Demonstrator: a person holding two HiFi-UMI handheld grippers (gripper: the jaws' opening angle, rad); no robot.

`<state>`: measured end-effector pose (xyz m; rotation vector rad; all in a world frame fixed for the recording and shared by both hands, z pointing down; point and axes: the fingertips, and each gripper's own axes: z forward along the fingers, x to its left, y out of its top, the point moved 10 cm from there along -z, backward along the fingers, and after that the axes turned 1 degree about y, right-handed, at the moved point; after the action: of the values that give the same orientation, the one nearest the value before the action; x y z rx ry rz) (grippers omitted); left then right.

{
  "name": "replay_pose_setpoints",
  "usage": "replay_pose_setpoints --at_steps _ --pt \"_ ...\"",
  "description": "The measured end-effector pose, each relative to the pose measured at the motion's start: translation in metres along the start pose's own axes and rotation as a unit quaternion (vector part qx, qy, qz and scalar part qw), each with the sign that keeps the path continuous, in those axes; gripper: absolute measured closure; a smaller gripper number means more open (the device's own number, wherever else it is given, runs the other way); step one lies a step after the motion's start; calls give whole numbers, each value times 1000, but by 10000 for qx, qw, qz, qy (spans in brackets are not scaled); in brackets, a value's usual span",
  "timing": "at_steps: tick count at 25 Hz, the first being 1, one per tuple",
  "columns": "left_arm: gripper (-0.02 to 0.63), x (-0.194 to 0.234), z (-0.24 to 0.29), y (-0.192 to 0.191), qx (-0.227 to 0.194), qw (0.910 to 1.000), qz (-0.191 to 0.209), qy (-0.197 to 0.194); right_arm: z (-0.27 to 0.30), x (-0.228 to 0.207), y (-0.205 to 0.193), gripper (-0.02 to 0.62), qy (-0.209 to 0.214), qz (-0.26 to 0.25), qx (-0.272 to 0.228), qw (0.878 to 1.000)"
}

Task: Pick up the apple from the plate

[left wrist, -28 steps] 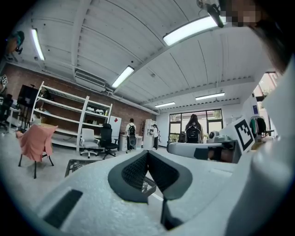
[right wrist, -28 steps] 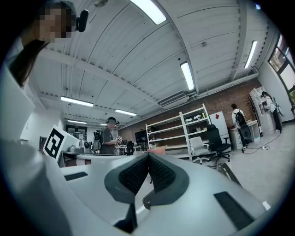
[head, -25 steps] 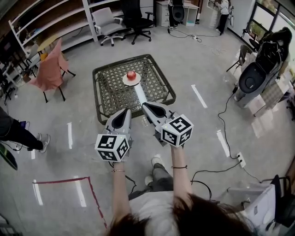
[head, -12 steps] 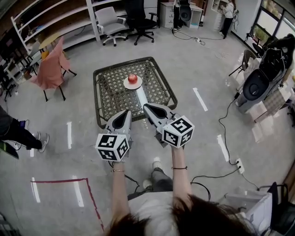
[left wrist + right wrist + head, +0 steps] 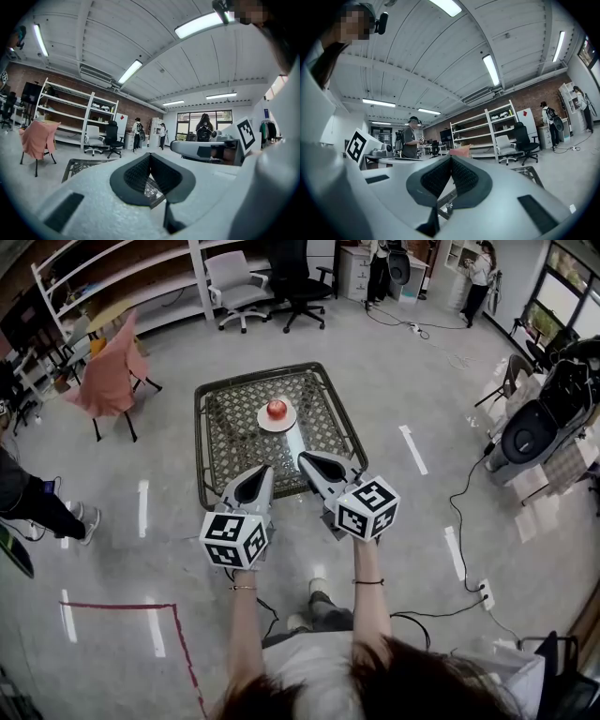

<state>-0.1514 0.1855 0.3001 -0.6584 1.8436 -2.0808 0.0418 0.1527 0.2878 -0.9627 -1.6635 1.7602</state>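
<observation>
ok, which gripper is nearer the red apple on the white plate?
Right, narrowly. The right gripper is at the near edge of the dark woven table, just right of the red apple; the left gripper is slightly further back, to its left. Neither touches it.

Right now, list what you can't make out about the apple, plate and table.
- Apple, plate: not seen in either gripper view; each gripper's body fills the lower frame.
- Apple, head view: too small to show stem or blemishes.
- Table, near edge, head view: partly behind left gripper and right gripper.
</observation>
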Motion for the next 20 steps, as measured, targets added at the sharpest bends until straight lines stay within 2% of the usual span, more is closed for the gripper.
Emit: replay_pose_setpoints --at_steps 20 --pt "595 10 76 -4 145 9994 -56 323 27 -80 -5 586 320 154 171 9992"
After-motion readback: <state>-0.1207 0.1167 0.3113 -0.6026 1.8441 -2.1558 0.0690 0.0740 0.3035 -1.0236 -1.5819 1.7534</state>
